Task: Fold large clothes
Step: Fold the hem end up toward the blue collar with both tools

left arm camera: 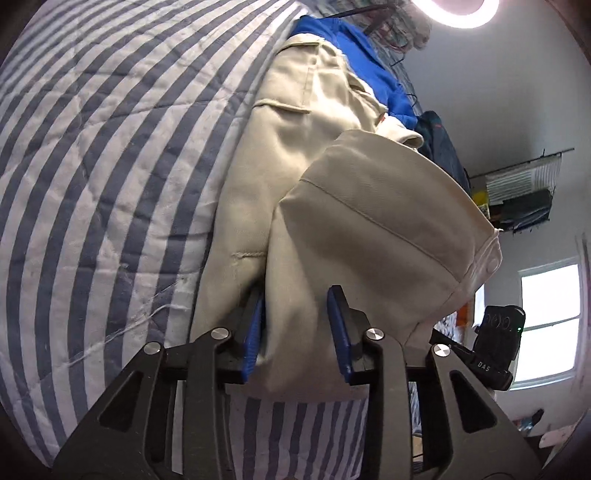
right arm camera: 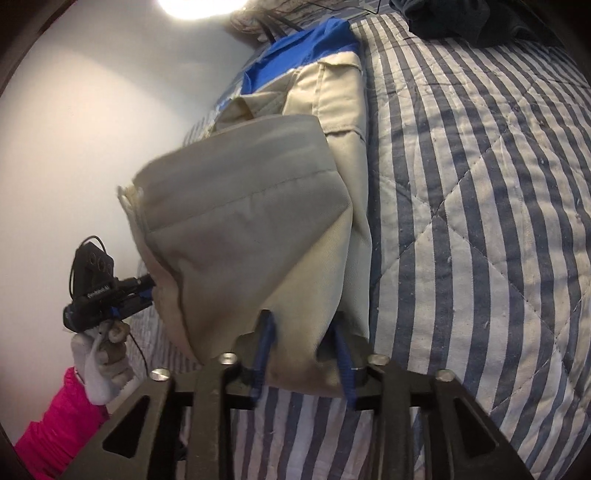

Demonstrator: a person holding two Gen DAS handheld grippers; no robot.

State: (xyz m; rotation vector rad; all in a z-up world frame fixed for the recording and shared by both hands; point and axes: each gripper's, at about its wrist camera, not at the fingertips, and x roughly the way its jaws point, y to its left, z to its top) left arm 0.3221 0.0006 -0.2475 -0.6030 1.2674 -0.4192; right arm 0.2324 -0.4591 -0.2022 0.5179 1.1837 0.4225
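Blue-and-white striped quilted bedspread [left arm camera: 110,155] is carrying the beige twill trousers [left arm camera: 295,158], lying lengthwise near its edge. Left gripper [left arm camera: 295,332] and right gripper [right arm camera: 303,354] are each pinching a bunched hem corner, lifting it. Risk: thick, loosely gathered cloth slipping from either pinch, skewing the fold.

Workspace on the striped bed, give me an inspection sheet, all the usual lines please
Surface: striped quilt, rumpled.
Job's things: beige garment lying lengthwise, near end lifted.
Clutter: blue garment beyond it; dark clothes at the far edge.
Grippers: left gripper and right gripper each have beige fabric between their blue pads.
Cables: thin black wire by the gloved hand.
Surroundings: ring light, window, wall rack.
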